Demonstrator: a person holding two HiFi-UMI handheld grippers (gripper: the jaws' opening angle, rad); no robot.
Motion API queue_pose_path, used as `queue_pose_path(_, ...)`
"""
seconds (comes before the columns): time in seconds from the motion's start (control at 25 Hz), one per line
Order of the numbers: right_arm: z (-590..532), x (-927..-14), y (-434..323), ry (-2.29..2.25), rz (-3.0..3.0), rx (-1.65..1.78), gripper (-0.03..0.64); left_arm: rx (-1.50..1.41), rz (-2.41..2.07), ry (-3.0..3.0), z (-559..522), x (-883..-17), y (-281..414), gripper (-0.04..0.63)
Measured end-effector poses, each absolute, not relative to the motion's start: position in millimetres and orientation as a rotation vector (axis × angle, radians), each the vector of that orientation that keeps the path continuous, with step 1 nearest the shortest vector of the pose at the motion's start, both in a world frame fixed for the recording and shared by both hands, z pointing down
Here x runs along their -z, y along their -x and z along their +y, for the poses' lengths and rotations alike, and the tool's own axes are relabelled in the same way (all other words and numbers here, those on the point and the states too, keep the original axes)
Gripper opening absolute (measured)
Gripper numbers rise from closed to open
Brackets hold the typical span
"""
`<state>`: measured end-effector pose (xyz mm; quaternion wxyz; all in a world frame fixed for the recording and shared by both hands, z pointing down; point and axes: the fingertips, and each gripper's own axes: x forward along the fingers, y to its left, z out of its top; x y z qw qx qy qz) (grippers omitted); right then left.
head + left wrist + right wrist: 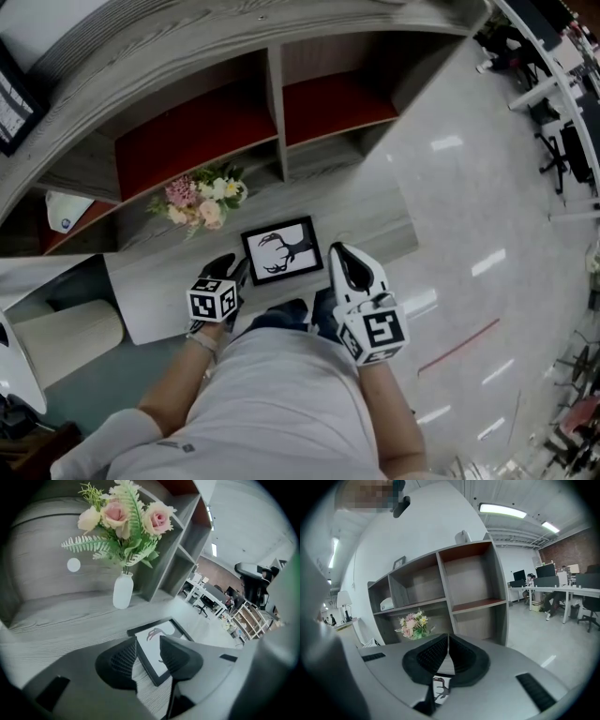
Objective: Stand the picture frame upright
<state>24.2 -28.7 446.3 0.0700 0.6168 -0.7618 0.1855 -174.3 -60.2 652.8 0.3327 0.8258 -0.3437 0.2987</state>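
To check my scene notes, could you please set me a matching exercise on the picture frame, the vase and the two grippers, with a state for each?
Things:
1. picture frame
2. vase
3. left gripper
4. right gripper

States:
A. fingers together
B. lying flat
C. fingers apart
D. standing upright

Pairs: 1-B, 2-D, 3-C, 4-A.

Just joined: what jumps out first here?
The black picture frame with a deer print, lying flat on the grey shelf top. The left gripper hangs open over its left edge; the shut right gripper sits at its right. Pink flowers in a white vase stand behind.
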Motion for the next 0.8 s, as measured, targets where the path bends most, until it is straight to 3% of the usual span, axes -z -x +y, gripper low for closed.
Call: queue_pose_path(0.8,-11,-461,-70,-1.871,-2.206,-0.617,0.021,-1.047,-0.954,-1.943,-60,-738,165,0.155)
